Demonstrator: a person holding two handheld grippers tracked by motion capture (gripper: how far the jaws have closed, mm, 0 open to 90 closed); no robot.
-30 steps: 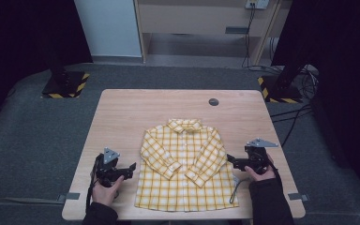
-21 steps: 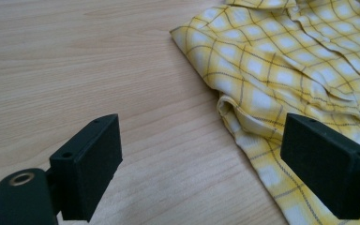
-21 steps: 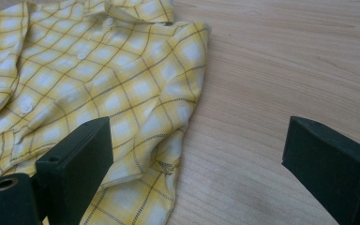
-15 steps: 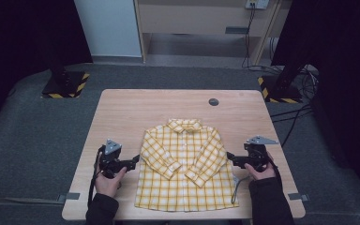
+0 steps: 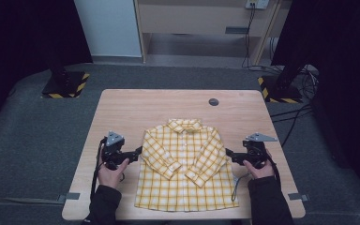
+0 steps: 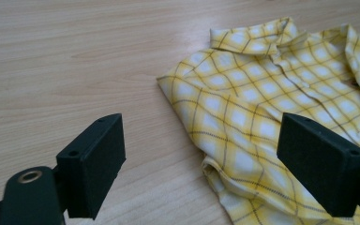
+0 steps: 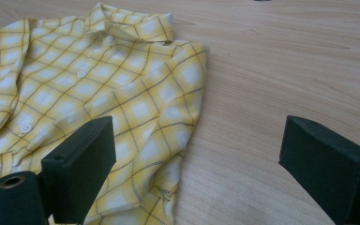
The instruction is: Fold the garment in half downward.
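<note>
A yellow plaid shirt (image 5: 183, 164) lies flat and face up on the near half of the wooden worktop (image 5: 136, 108), collar pointing away from the person, hem close to the near edge. Both sleeves are folded inward across the chest, their cuffs crossing near the button line. In the left gripper view the shirt (image 6: 272, 103) spreads from the collar down past the shoulder; in the right gripper view the shirt (image 7: 93, 93) shows its buttons and the other shoulder.

Just beside the shirt's left shoulder and sleeve fold sits the left hand-held gripper (image 5: 138, 152), jaws spread wide, with the fabric edge lying between them but not pinched; its tips point toward the shirt. The left hand (image 5: 111, 171) holds it from behind. On the opposite side of the shirt, the right hand-held gripper (image 5: 228, 154) is likewise spread wide, tips at the sleeve edge, held by the right hand (image 5: 258, 166).

Beyond the shirt's collar, a small dark round disc (image 5: 213, 101) lies on the worktop.
</note>
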